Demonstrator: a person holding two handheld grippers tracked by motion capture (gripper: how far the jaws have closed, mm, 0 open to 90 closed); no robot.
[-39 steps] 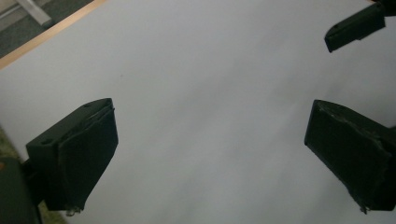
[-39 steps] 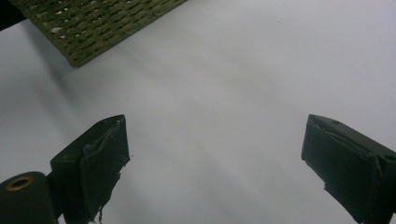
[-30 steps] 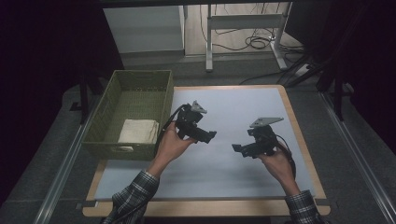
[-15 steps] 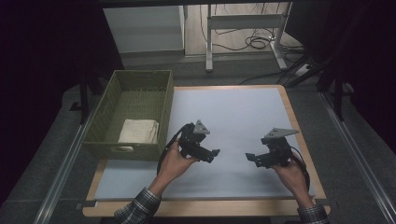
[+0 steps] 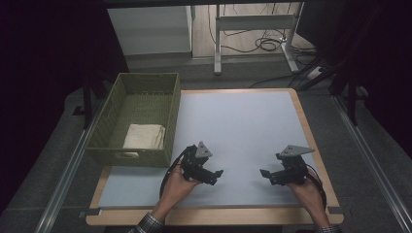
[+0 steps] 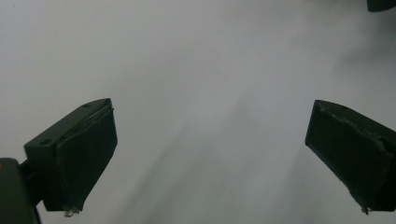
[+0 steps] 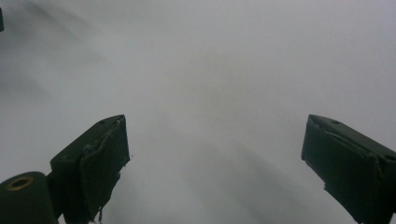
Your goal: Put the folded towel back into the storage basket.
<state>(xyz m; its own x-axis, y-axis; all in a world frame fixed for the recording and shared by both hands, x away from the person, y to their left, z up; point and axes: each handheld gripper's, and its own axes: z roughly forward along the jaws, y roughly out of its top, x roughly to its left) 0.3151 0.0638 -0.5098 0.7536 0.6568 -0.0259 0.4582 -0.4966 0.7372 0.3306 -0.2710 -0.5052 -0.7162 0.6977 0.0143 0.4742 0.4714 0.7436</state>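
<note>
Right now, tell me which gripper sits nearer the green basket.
The left gripper: it lies just below the basket corner, while the right gripper sits across the mat.

The left tongs (image 6: 212, 163) gape wide over the bare pale grey table (image 6: 201, 70).

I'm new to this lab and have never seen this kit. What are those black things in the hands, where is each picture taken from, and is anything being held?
They are hand-held two-jaw tools: a left gripper and a right gripper, each held by a person at a table. The high view looks down from above. The two gripper views look along each tool's own jaws toward the pale tabletop. Both sets of jaws stand wide apart with nothing between them. Left of the mat sits a green basket with a folded cream cloth inside.
</note>
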